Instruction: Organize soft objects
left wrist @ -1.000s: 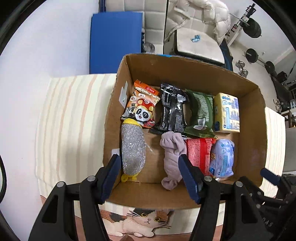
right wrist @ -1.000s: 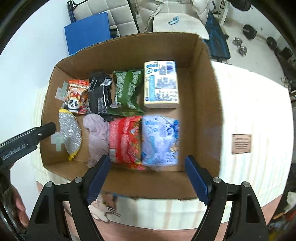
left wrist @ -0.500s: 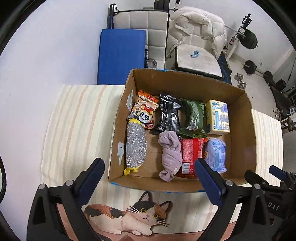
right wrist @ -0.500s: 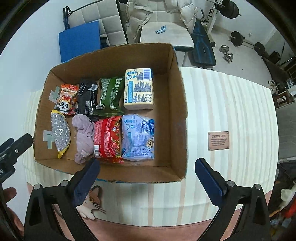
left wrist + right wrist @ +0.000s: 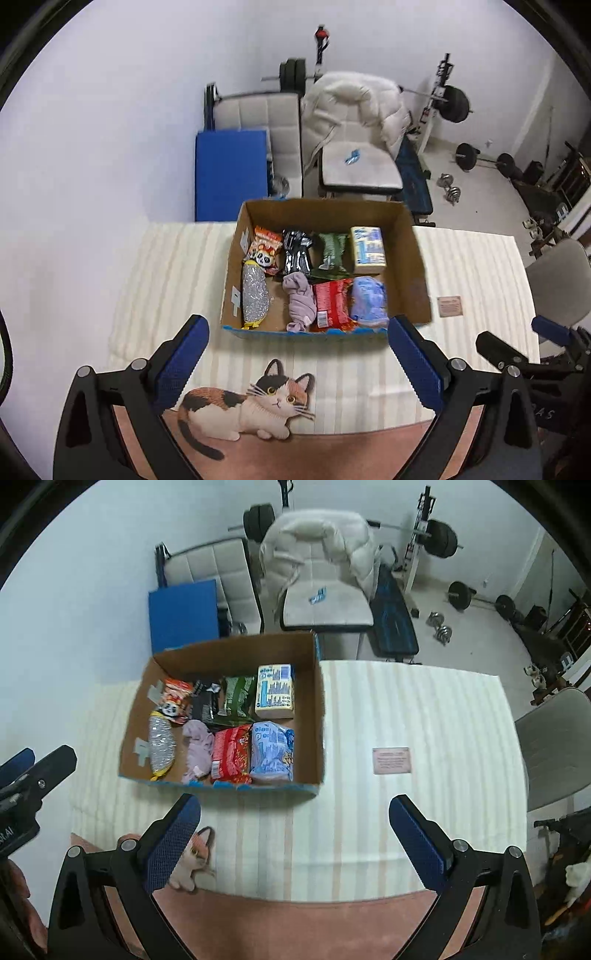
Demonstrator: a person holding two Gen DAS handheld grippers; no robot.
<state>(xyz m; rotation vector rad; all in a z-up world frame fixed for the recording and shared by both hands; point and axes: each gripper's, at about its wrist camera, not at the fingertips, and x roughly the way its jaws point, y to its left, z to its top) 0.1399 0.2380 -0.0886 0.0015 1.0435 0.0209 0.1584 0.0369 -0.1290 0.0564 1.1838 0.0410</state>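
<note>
1. The left gripper [image 5: 297, 360] hangs above the striped cloth [image 5: 369, 369] with its jaws spread wide and nothing between them.
2. The right gripper [image 5: 293, 836] is likewise released and empty, over bare cloth well clear of the cardboard box [image 5: 317, 709].
3. The soft things all lie inside that box: a silver scrubber [image 5: 254, 295], a lilac cloth roll [image 5: 301, 299], a red packet [image 5: 330, 304] and a pale blue packet [image 5: 369, 302] in the near row; a panda snack bag [image 5: 265, 251], a black packet [image 5: 297, 254], a green packet [image 5: 332, 253] and a yellow tissue pack [image 5: 367, 249] behind.
4. Judging by the bare bench around the box, packing looks finished.
5. To end well, keep both jaws apart and high above the box rim, so no wall is clipped or row disturbed.
</note>
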